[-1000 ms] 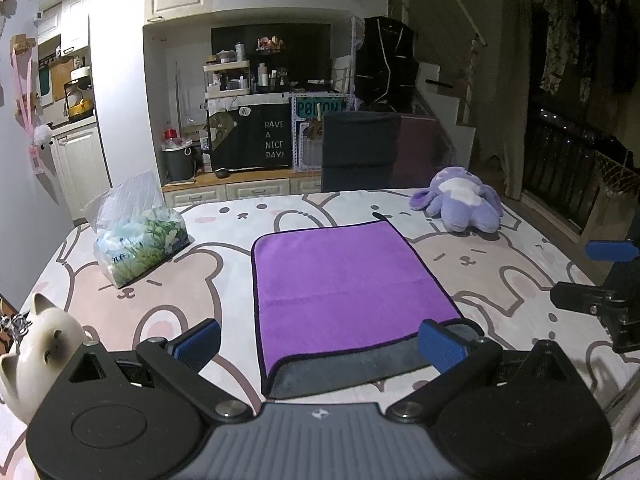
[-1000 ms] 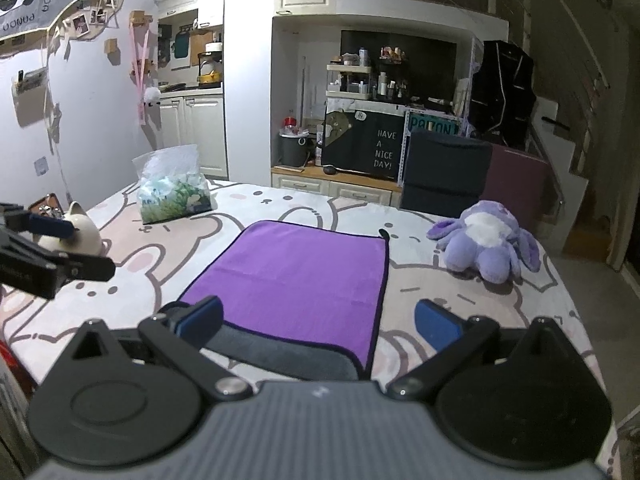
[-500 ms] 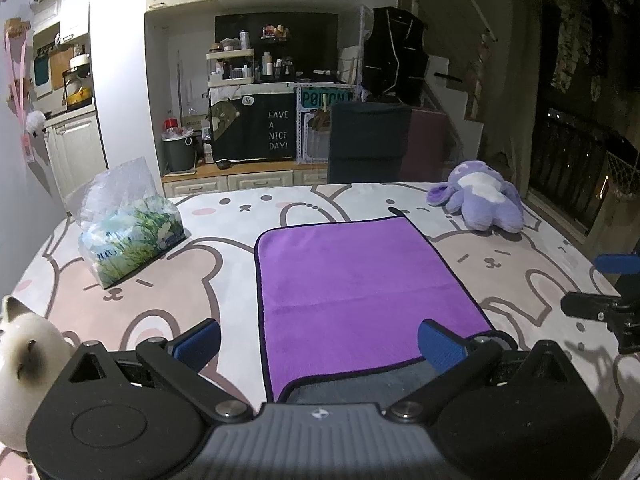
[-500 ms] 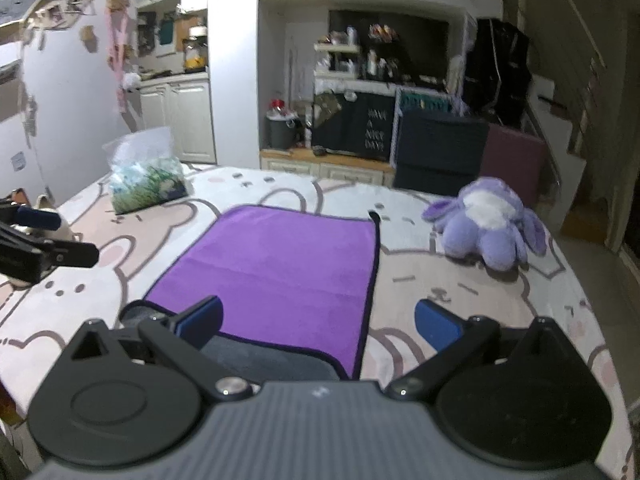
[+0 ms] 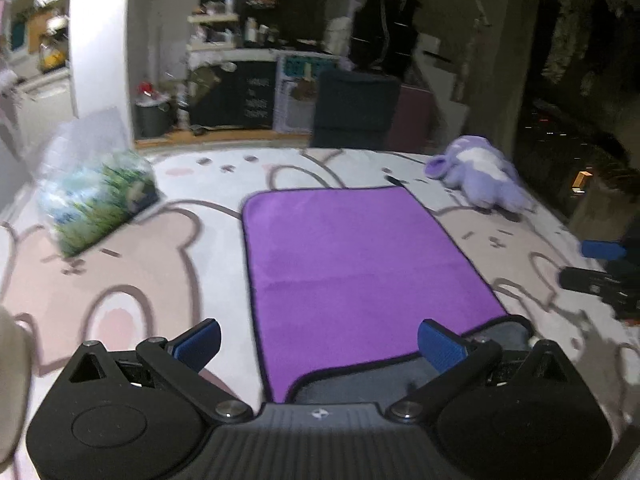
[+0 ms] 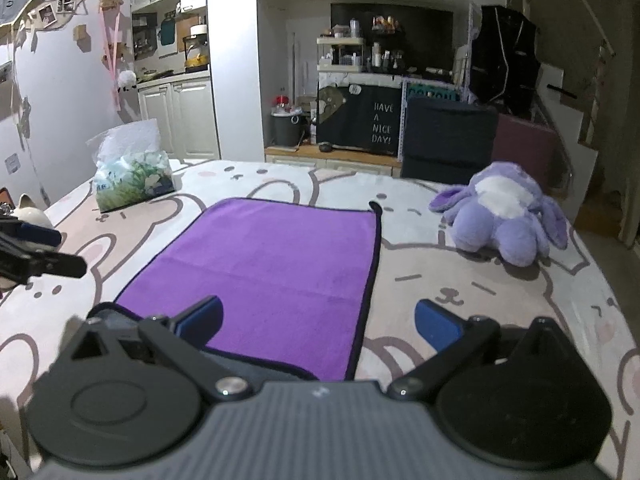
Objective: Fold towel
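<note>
A purple towel (image 5: 352,264) with a dark edge lies flat on the bunny-print table cover; its grey underside shows along the near edge. It also shows in the right wrist view (image 6: 272,276). My left gripper (image 5: 318,344) is open, hovering over the towel's near edge with nothing held. My right gripper (image 6: 318,326) is open over the towel's near right corner, empty. The right gripper shows at the right edge of the left wrist view (image 5: 600,268), and the left gripper at the left edge of the right wrist view (image 6: 36,252).
A tissue pack (image 6: 132,176) stands at the far left of the table, also in the left wrist view (image 5: 92,196). A purple plush toy (image 6: 504,212) lies at the far right. A white cat figurine (image 6: 28,210) sits at the left edge. A dark chair (image 6: 448,140) stands behind the table.
Both grippers have shifted slightly over the towel's near edge and stay open. The left wrist view is now blurred from motion. The towel has not moved.
</note>
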Demonstrator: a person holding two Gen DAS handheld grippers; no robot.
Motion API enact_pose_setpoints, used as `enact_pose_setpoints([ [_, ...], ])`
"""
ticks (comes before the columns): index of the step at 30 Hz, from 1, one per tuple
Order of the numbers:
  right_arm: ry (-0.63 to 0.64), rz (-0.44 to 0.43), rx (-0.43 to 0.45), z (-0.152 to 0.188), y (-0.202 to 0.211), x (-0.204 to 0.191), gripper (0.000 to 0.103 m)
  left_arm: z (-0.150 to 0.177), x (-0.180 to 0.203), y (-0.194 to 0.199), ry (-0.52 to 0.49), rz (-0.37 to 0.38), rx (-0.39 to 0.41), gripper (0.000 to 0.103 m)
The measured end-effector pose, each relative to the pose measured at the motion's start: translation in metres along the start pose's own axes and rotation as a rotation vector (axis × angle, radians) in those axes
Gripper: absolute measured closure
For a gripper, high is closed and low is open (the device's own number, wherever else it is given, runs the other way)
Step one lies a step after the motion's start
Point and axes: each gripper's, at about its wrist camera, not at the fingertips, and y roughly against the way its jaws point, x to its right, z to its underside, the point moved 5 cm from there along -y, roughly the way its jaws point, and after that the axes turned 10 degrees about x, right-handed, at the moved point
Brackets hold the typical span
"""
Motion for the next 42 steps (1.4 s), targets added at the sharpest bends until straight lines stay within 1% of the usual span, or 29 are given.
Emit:
enact_pose_setpoints([
  [3, -0.013, 0.021, -0.007, 0.004, -0.010, 0.009, 0.000, 0.005, -0.004, -0.006, -0.003, 0.040, -0.035, 0.000],
  [4, -0.012, 0.032, -0.014, 0.005, -0.014, 0.012, 0.000, 0.007, -0.006, -0.007, -0.004, 0.041, -0.046, 0.000],
  [7, -0.013, 0.026, -0.034, 0.011, -0.023, 0.020, 0.000, 0.012, -0.009, -0.014, -0.012, 0.042, -0.082, 0.000],
  [11, -0.032, -0.067, -0.093, 0.021, -0.033, 0.027, 0.000, 0.017, -0.017, -0.021, -0.033, 0.010, -0.125, 0.000],
  [12, -0.043, -0.081, -0.108, 0.023, -0.034, 0.029, 0.000, 0.018, -0.019, -0.022, -0.030, 0.013, -0.136, 0.002],
  [14, -0.058, -0.098, -0.135, 0.027, -0.038, 0.031, 0.000, 0.020, -0.020, -0.025, -0.031, 0.041, -0.153, 0.009],
  [16, -0.071, -0.146, -0.175, 0.030, -0.041, 0.031, 0.002, 0.023, -0.018, -0.028, -0.034, 0.056, -0.172, 0.019],
  [17, -0.077, -0.162, -0.191, 0.032, -0.043, 0.030, 0.003, 0.024, -0.017, -0.029, -0.043, 0.059, -0.180, 0.021],
  [18, -0.077, -0.165, -0.207, 0.034, -0.045, 0.030, 0.008, 0.026, -0.015, -0.030, -0.051, 0.062, -0.189, 0.025],
  [19, -0.071, -0.167, -0.224, 0.036, -0.046, 0.029, 0.016, 0.027, -0.014, -0.032, -0.056, 0.070, -0.198, 0.030],
  [20, -0.064, -0.173, -0.240, 0.039, -0.048, 0.028, 0.021, 0.029, -0.013, -0.033, -0.055, 0.078, -0.208, 0.032],
  [21, -0.059, -0.179, -0.258, 0.041, -0.049, 0.027, 0.028, 0.030, -0.012, -0.034, -0.054, 0.082, -0.217, 0.034],
  [22, -0.057, -0.185, -0.272, 0.043, -0.051, 0.026, 0.033, 0.032, -0.011, -0.035, -0.055, 0.085, -0.226, 0.037],
  [25, -0.054, -0.207, -0.296, 0.047, -0.053, 0.023, 0.039, 0.035, -0.011, -0.040, -0.049, 0.085, -0.251, 0.043],
  [27, -0.051, -0.221, -0.308, 0.048, -0.055, 0.021, 0.041, 0.036, -0.011, -0.042, -0.042, 0.086, -0.263, 0.047],
  [30, -0.046, -0.240, -0.329, 0.051, -0.059, 0.018, 0.044, 0.036, -0.011, -0.043, -0.039, 0.082, -0.271, 0.049],
  [32, -0.040, -0.251, -0.346, 0.053, -0.064, 0.014, 0.048, 0.036, -0.012, -0.044, -0.032, 0.084, -0.278, 0.051],
  [33, -0.038, -0.256, -0.356, 0.054, -0.065, 0.013, 0.051, 0.037, -0.012, -0.044, -0.031, 0.083, -0.282, 0.052],
  [36, -0.054, -0.283, -0.379, 0.056, -0.069, 0.011, 0.055, 0.039, -0.014, -0.046, -0.037, 0.082, -0.300, 0.053],
  [39, -0.030, -0.277, -0.390, 0.058, -0.070, 0.008, 0.056, 0.043, -0.017, -0.047, -0.036, 0.081, -0.316, 0.054],
  [41, -0.024, -0.278, -0.396, 0.059, -0.069, 0.009, 0.056, 0.044, -0.017, -0.047, -0.035, 0.088, -0.323, 0.057],
  [42, -0.019, -0.278, -0.398, 0.060, -0.069, 0.009, 0.058, 0.044, -0.017, -0.047, -0.036, 0.090, -0.325, 0.059],
])
